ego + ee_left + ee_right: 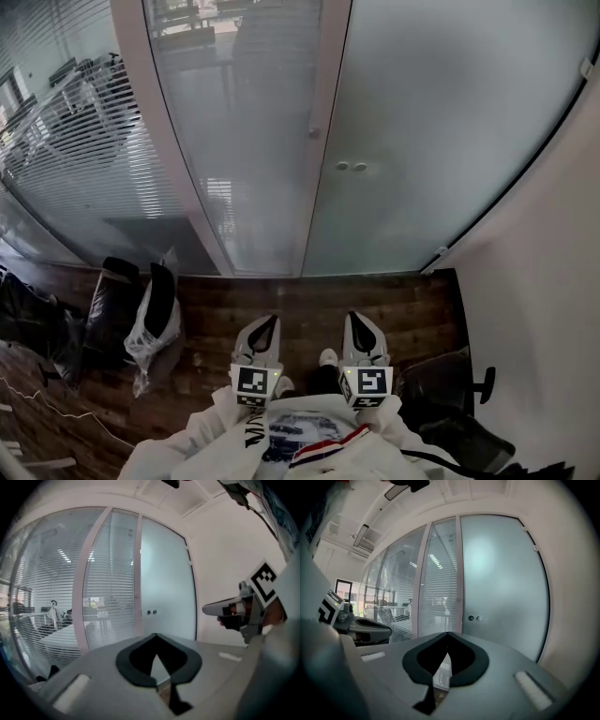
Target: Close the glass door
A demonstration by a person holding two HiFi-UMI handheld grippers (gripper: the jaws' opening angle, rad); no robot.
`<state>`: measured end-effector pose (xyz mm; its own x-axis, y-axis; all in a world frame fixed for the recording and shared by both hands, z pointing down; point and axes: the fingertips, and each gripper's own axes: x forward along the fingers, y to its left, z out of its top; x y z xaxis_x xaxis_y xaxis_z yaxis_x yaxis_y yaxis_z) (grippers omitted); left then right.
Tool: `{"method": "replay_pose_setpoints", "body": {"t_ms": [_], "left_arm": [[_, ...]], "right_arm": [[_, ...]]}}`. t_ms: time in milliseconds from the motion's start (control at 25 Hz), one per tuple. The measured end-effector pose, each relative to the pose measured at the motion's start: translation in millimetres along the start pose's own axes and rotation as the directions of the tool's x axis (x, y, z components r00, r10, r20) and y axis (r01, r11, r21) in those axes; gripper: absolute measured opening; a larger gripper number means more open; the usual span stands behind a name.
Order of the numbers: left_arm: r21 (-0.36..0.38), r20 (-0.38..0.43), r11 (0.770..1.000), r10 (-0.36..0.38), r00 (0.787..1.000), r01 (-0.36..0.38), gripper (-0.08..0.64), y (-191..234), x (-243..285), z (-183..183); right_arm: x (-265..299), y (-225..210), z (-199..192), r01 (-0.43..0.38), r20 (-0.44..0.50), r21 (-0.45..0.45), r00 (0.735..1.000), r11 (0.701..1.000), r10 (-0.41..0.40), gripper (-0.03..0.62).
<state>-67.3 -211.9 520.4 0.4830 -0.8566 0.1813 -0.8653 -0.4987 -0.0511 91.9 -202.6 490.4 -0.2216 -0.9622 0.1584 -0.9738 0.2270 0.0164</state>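
Lower left, bags [150, 323] crowd the floor [217, 307] by the blind-backed partition [84, 159], so no room that side. My left gripper [270, 322] and right gripper [354, 319] sit low-centre, side by side, both clenched on nothing & tucked near my body, well short of the glass, prob. carried ready for a push. The frosted glass door [441, 131] fills centre to upper right, its left edge seemingly flush w/ the pale frame post [320, 141] (can't tell if a gap's left), w/ bare floor ahead and a chair base [452, 382] plus wall [553, 281] hemming the right.

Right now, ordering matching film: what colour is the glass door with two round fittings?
Plain frosted pale blue-grey glass door, clearest in right gripper view.
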Motion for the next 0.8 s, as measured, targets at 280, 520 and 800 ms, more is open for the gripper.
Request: {"method": "replay_pose_setpoints", "body": {"t_ms": [280, 520, 800], "left_arm": [[-0.010, 0.004, 1.000, 0.022, 1.000, -0.022, 0.002, -16, -9, 3], [0.020, -0.012, 0.998, 0.063, 0.998, -0.062, 0.002, -45, -25, 7], [0.010, -0.015, 0.993, 0.117, 0.993, -0.117, 0.002, -112, -59, 5]], "right_arm": [[-26, -17, -5, -0.002, 0.000, 0.015, 1.000, 1.000, 0.002, 0.006], [-52, -35, -18, -0.024, -0.020, 0.034, 1.000, 0.999, 0.024, 0.006], [-124, -61, -31, -0.093, -0.017, 0.031, 0.995, 0.995, 0.094, 0.006]]}}
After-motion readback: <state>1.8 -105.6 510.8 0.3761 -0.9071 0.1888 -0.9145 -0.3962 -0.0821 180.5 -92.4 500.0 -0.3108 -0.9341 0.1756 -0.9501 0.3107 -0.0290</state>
